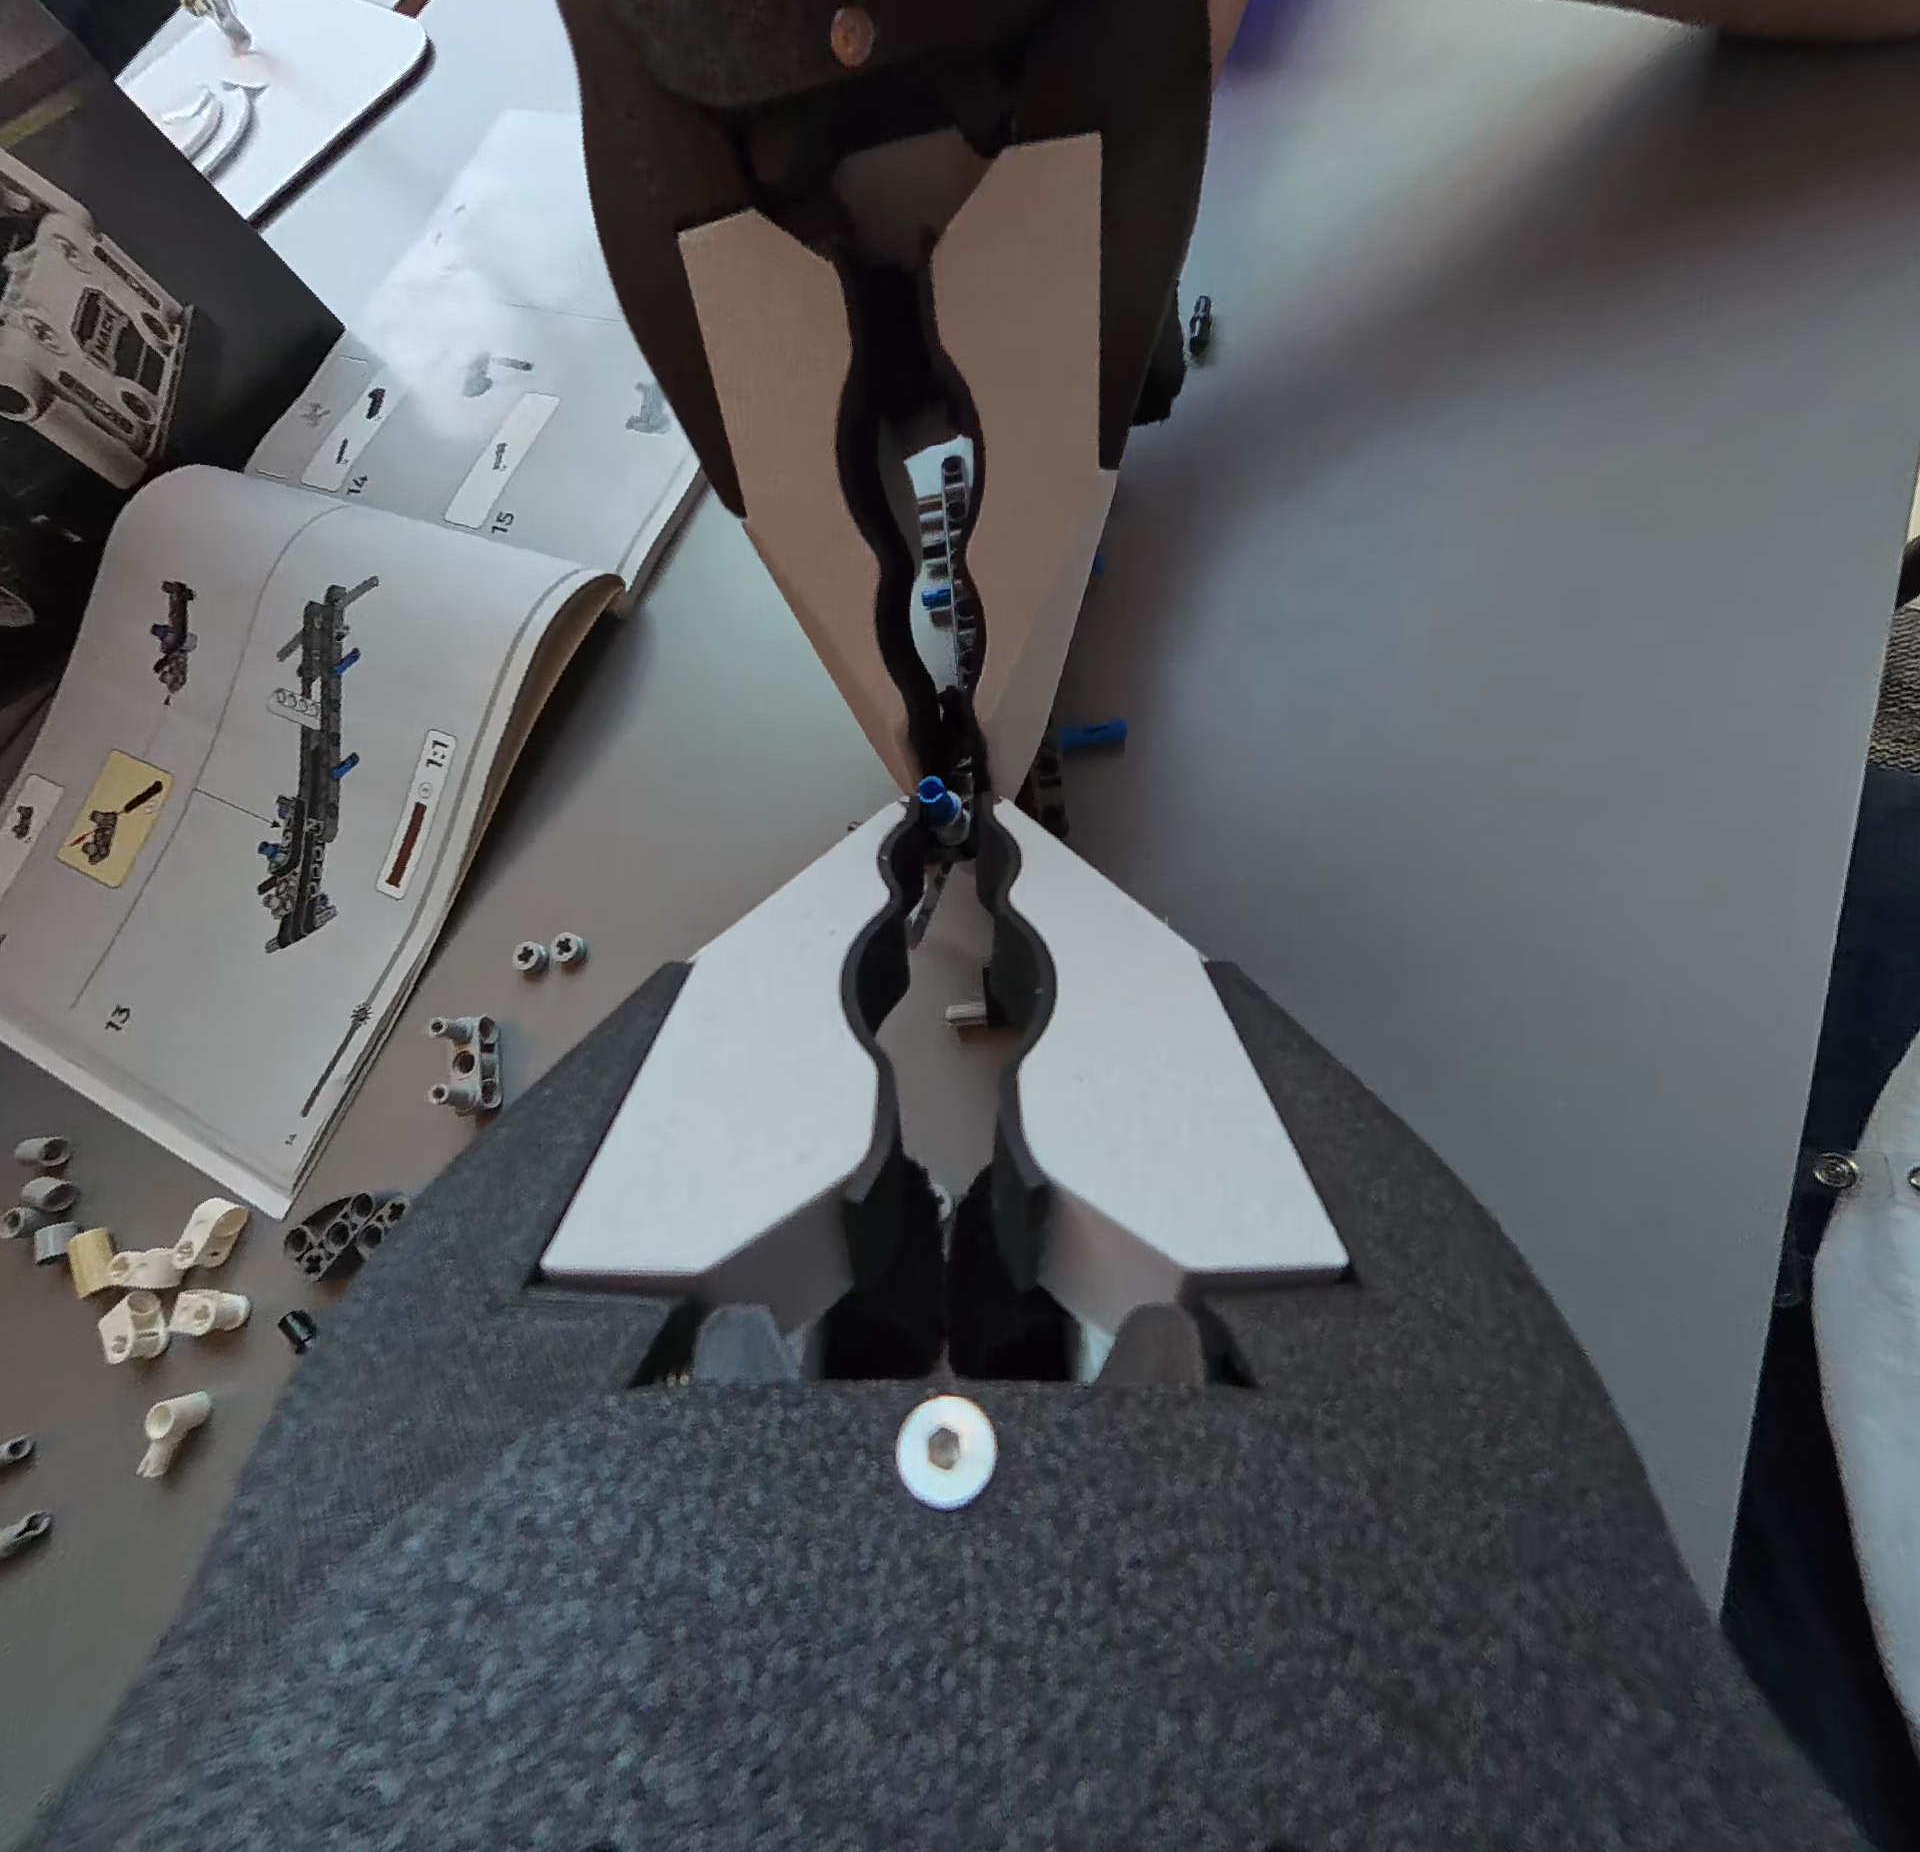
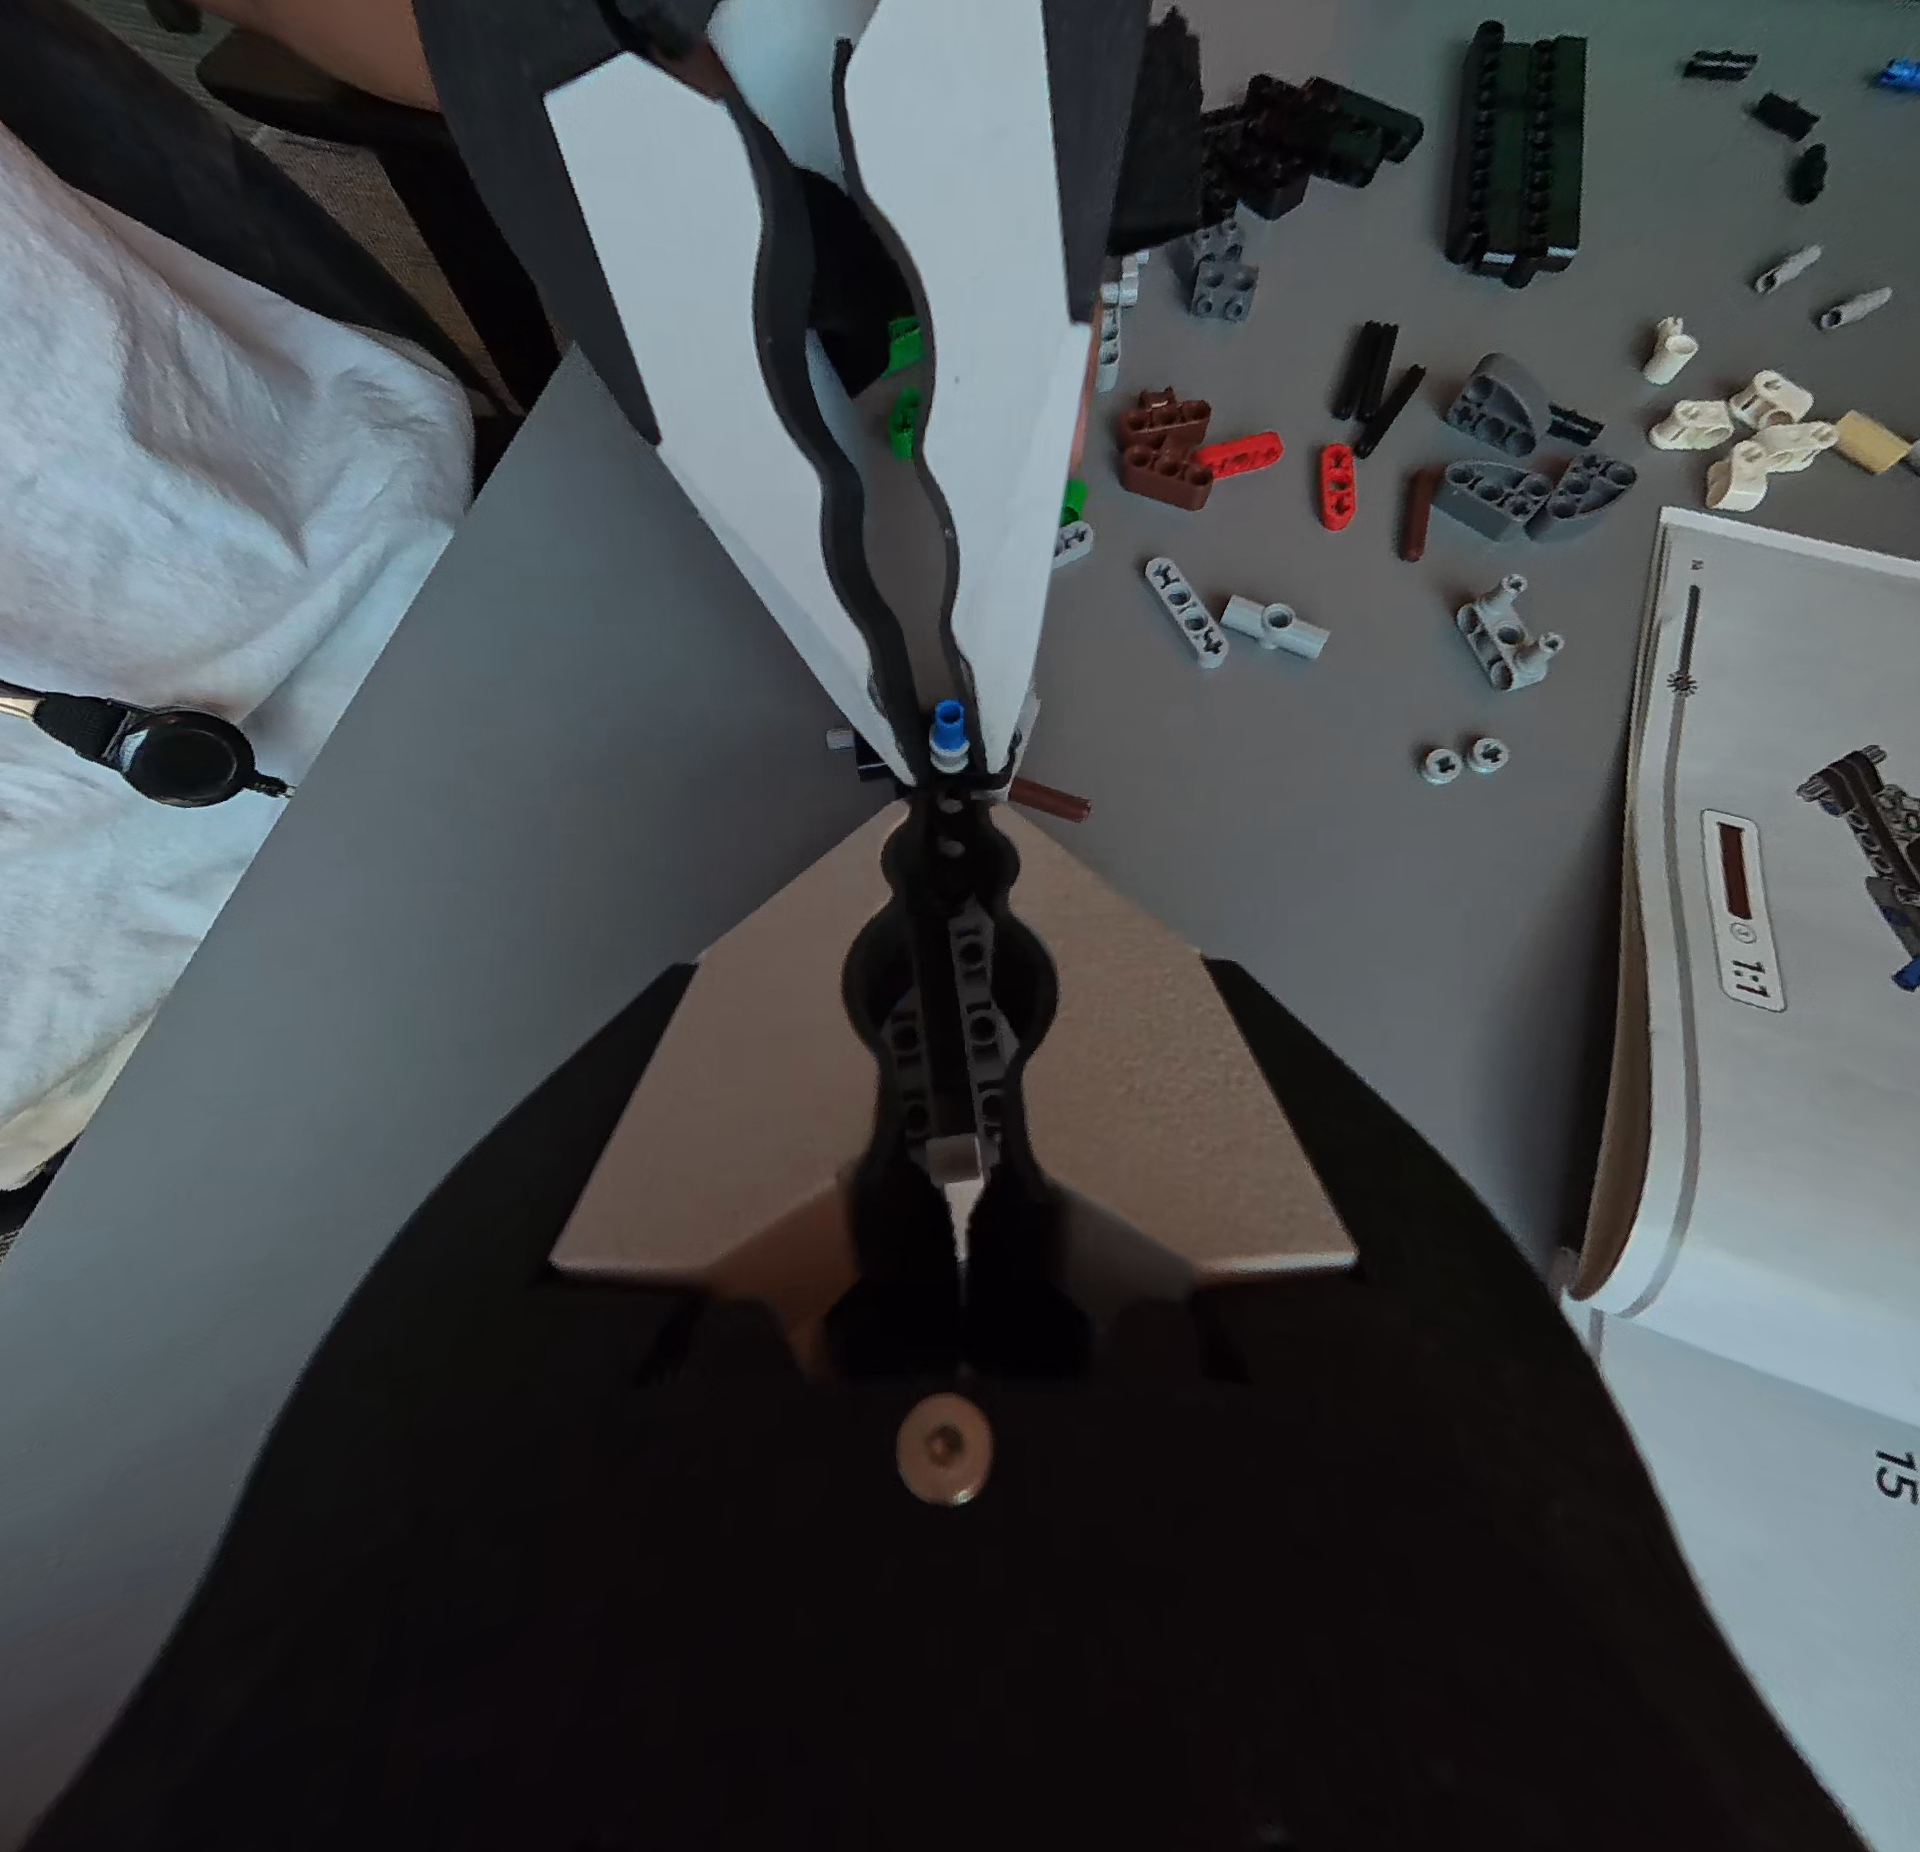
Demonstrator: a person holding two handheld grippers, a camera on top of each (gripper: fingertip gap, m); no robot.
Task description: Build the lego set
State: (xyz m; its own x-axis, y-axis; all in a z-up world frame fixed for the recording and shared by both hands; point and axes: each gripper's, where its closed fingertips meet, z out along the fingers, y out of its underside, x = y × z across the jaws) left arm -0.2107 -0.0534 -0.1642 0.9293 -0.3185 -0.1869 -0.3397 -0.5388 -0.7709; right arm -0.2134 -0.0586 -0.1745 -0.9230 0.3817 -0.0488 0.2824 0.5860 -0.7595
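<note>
Lego beam assembly (image 2: pixel 951 1013), dark grey/black w/ rows of holes, sits lengthwise between the right gripper (image 2: pixel 951 815) fingers, jaws clamped on it. Left gripper (image 1: pixel 951 815) meets it tip to tip, jaws closed on a blue pin (image 1: pixel 935 800) at the assembly's far end; same blue pin (image 2: pixel 948 727) shows in the right wrist view, poking up just past the right tips. Both grippers are held above the grey worktop (image 1: pixel 1455 555), near the edge next to the person's white top (image 2: pixel 187 452).

Just beside the tips on the worktop: a brown rod (image 2: pixel 1049 800) and another blue pin (image 1: pixel 1091 734). Farther out, approx. mid-worktop, two small grey round pieces (image 2: pixel 1465 760) side by side, a grey connector w/ pegs (image 2: pixel 1507 633), a light grey flat bar (image 2: pixel 1184 613), red pieces (image 2: pixel 1242 455) and a brown block (image 2: pixel 1164 448) close together. Green bits (image 2: pixel 904 400) show through the gap in the left gripper's fingers. Toward the far side in the right wrist view: a tall black stack of beams (image 2: pixel 1517 155), grey curved panels (image 2: pixel 1527 483), a cluster of cream connectors (image 2: pixel 1756 436).

Open instruction booklet (image 1: pixel 260 794) lies next to those loose parts, its page curled up; a box w/ a car picture (image 1: pixel 94 348) is beyond it, plus a white stand base (image 1: pixel 301 77) at the far corner.
</note>
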